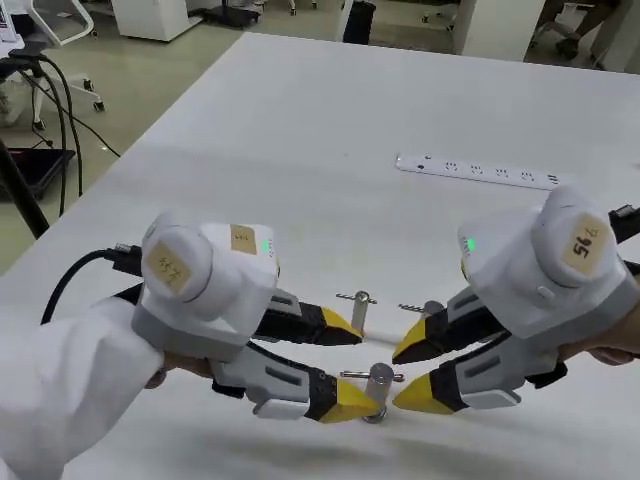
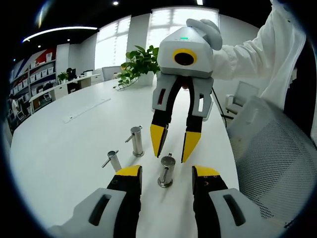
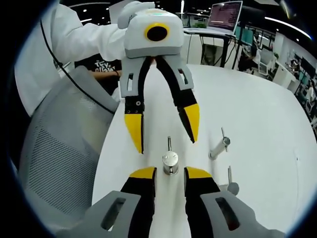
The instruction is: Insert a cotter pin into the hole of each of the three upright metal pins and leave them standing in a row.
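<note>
While the fingers [image 2: 130, 171] of my left gripper [image 2: 167, 171] stand apart, the nearest metal pin [image 2: 165, 172] rises upright between their yellow tips and touches neither. A cotter pin [image 1: 368, 375] sits crosswise through its top. My right gripper [image 3: 171, 173] faces it from the far side with its fingers parted as well, and the same pin stands just ahead of their tips. The two grippers close in on it tip to tip. Past my left fingertips and off to their left stand a second pin [image 2: 136, 141] and a third pin [image 2: 114, 160], each with a thin cross-piece through its head. On the white workbench [image 1: 300, 150], well beyond my right fingers, lies a power strip [image 1: 475, 171]. A mesh chair [image 2: 277, 158] stands to the right of my left fingers.
</note>
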The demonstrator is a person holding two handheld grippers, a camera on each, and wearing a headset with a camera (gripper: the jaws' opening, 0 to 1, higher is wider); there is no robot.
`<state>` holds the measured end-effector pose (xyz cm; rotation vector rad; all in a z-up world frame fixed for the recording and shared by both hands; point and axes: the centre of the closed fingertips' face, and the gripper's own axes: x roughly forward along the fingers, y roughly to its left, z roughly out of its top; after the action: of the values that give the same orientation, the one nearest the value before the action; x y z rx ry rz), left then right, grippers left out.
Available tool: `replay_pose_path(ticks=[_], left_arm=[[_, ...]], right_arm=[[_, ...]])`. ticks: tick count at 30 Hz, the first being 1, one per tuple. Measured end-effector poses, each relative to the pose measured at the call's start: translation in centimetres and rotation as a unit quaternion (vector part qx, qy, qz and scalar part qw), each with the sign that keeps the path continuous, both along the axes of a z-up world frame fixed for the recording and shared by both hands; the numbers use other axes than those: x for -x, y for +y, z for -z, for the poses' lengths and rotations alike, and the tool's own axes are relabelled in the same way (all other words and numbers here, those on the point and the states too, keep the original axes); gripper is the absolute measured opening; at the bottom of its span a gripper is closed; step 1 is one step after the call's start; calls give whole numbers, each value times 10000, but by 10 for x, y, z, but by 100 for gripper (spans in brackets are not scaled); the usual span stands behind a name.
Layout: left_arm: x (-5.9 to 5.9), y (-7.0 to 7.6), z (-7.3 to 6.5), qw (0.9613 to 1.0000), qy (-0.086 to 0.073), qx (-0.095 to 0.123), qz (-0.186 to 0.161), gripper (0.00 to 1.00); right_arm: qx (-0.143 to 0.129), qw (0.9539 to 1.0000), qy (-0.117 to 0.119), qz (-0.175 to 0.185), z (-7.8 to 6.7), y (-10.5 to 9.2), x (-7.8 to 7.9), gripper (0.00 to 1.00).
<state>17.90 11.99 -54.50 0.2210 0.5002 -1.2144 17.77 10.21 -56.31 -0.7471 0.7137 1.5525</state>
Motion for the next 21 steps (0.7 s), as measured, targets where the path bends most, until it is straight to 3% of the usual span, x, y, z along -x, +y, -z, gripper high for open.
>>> replay_pose_path(ticks=[5, 8, 12, 15, 18, 21], left_arm=[[6, 12, 7, 9998, -26, -193, -36, 51], [8, 17, 13, 9996, 111, -156, -190, 60], [11, 20, 16, 9990, 274, -86, -336, 82], [13, 22, 18, 9986, 366, -54, -378, 85], [11, 24, 17, 9980, 354, 5, -515, 98], [10, 24, 18, 9975, 369, 31, -609, 99]], right_arm=[[19, 10000, 38, 19, 3, 4, 0, 17], [15, 10000, 29, 56, 4, 6, -1, 18], [35, 10000, 13, 28, 5, 6, -1, 18], [53, 10000, 13, 0, 6, 7, 0, 18], [89, 10000, -2, -28, 8, 7, 0, 18], [106, 9999, 18, -45, 9, 8, 1, 17]])
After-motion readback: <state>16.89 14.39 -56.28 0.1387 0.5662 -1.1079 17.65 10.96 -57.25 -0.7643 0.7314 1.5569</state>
